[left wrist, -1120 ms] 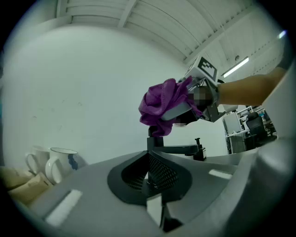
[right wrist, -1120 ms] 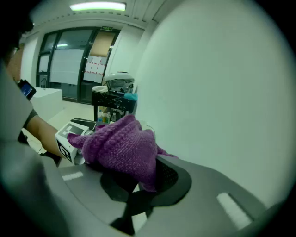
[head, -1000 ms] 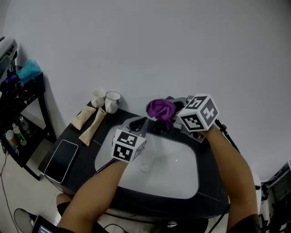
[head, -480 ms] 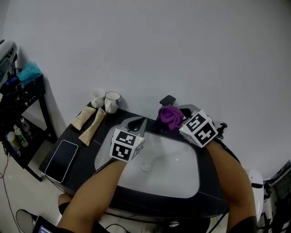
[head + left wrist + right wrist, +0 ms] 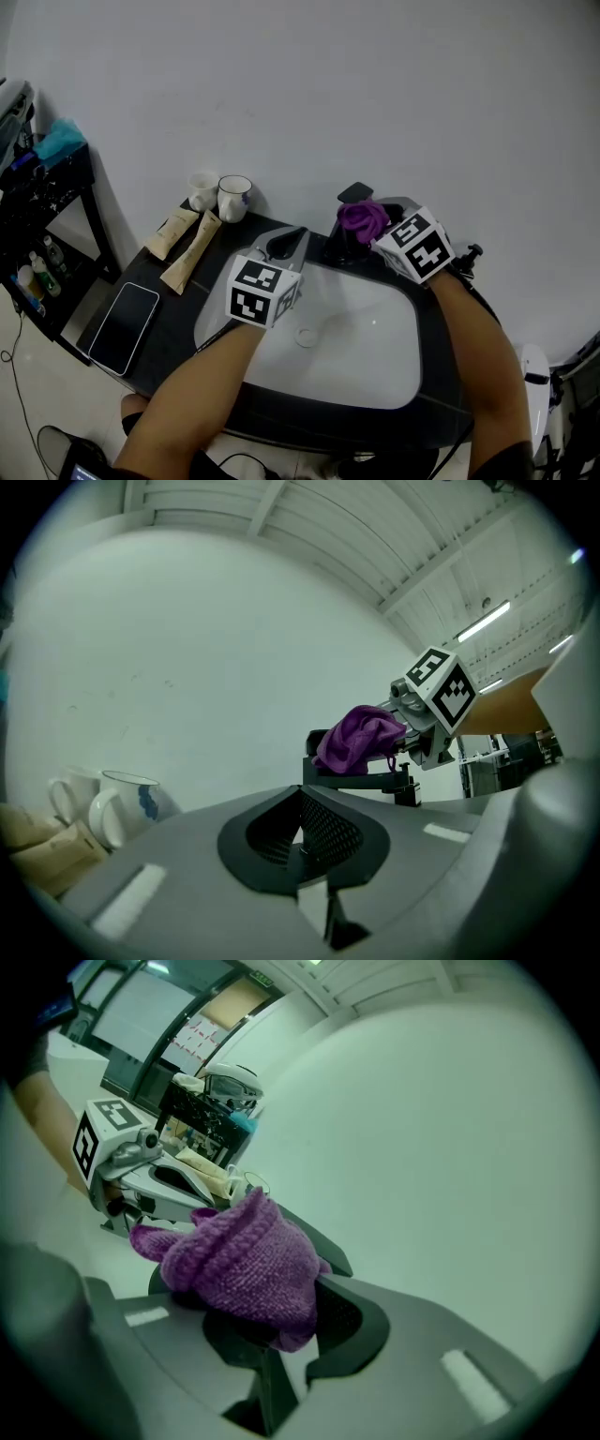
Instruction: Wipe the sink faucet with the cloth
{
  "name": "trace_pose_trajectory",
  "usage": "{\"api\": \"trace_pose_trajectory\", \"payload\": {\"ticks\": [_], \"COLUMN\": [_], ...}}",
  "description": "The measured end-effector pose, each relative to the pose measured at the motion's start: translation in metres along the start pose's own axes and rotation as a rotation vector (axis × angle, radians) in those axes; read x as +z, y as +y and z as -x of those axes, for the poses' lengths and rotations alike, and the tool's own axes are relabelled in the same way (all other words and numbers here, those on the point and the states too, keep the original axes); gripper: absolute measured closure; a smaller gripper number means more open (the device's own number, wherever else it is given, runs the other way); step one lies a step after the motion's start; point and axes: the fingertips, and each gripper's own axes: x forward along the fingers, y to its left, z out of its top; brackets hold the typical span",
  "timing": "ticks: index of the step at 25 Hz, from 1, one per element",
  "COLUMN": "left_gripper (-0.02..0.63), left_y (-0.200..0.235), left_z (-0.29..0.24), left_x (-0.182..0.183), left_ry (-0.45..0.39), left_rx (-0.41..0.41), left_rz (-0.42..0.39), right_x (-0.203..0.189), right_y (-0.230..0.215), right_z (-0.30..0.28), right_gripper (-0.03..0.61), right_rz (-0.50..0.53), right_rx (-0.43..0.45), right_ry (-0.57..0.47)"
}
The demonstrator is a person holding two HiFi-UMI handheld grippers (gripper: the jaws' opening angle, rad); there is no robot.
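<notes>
The black faucet point(image 5: 345, 236) stands at the back rim of the white sink point(image 5: 394, 361). My right gripper point(image 5: 378, 231) is shut on a bunched purple knitted cloth point(image 5: 363, 217) and presses it on the faucet's top right side. In the left gripper view the cloth point(image 5: 360, 739) rests on the faucet's black bar point(image 5: 366, 783). The right gripper view is filled by the cloth point(image 5: 239, 1265), which hides most of the faucet. My left gripper point(image 5: 290, 243) hovers over the sink's back left rim, left of the faucet; its jaws are shut and hold nothing.
Two mugs point(image 5: 219, 195) stand at the back left of the dark counter point(image 5: 169, 314). Two tan tubes point(image 5: 187, 246) lie in front of them. A phone point(image 5: 123, 328) lies at the counter's left front. A black shelf point(image 5: 37, 211) with bottles stands further left.
My right gripper has carried the cloth to the right and back along the faucet. The left gripper has stayed near the back left rim.
</notes>
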Motion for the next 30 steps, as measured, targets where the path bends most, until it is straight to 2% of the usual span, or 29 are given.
{"api": "trace_pose_trajectory", "payload": {"ticks": [5,9,14,21,30], "left_gripper": [0.597,0.598,0.598,0.597,0.597], "left_y": [0.000,-0.001,-0.001,-0.004,-0.009], "left_z": [-0.002,-0.002,-0.003,-0.003,0.000], "left_x": [-0.003,-0.005,-0.005,-0.006,-0.015], "left_ry": [0.020,0.023,0.025,0.030,0.091], "left_rx": [-0.003,-0.003,-0.005,-0.016,-0.015], "left_rz": [-0.015,-0.021,-0.023,-0.040,-0.104], "right_x": [0.001,0.002,0.004,0.008,0.010], "right_y": [0.017,0.026,0.035,0.052,0.070], "right_z": [-0.001,-0.001,0.007,0.026,0.046], "right_gripper": [0.528,0.529,0.529,0.528,0.528], "right_rz": [-0.021,0.006,-0.037,-0.040,-0.019], "right_rx": [0.148,0.198,0.265,0.308,0.320], "right_ry": [0.045,0.080,0.073,0.053,0.049]}}
